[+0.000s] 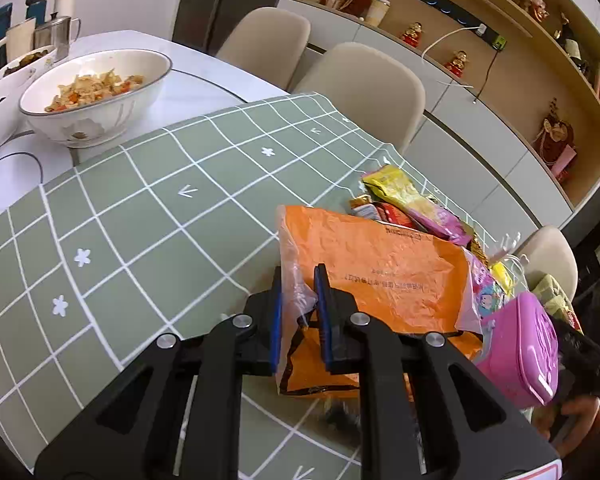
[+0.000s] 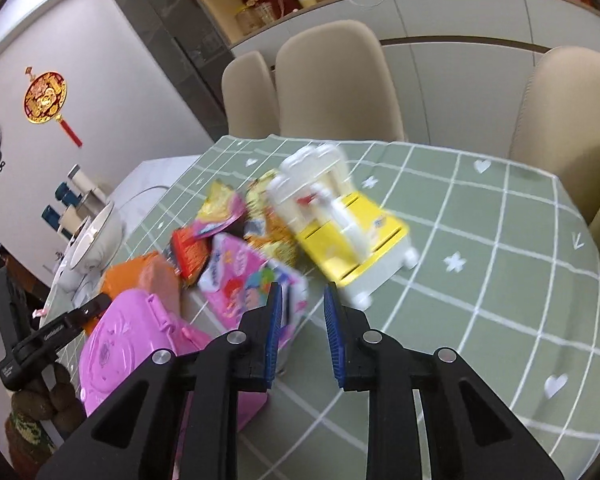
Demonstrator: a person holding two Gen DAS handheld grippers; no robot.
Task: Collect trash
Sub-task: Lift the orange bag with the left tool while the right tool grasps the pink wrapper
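Note:
My left gripper [image 1: 298, 280] is shut on the edge of an orange plastic bag [image 1: 384, 276] that lies on the green checked tablecloth [image 1: 160, 220]. Behind the bag lies a pile of snack wrappers [image 1: 404, 200]. In the right wrist view my right gripper [image 2: 302, 300] is open and empty above the cloth, just right of a pink printed packet [image 2: 244, 280]. The wrappers [image 2: 220, 216] and the orange bag [image 2: 140, 276] lie to its left and ahead.
A pink plastic case [image 2: 136, 336] lies at the near left, also in the left wrist view [image 1: 528, 344]. A yellow and white toy [image 2: 340, 216] stands ahead of my right gripper. A bowl of food [image 1: 96, 96] sits on the white table. Beige chairs [image 2: 336, 80] line the far side.

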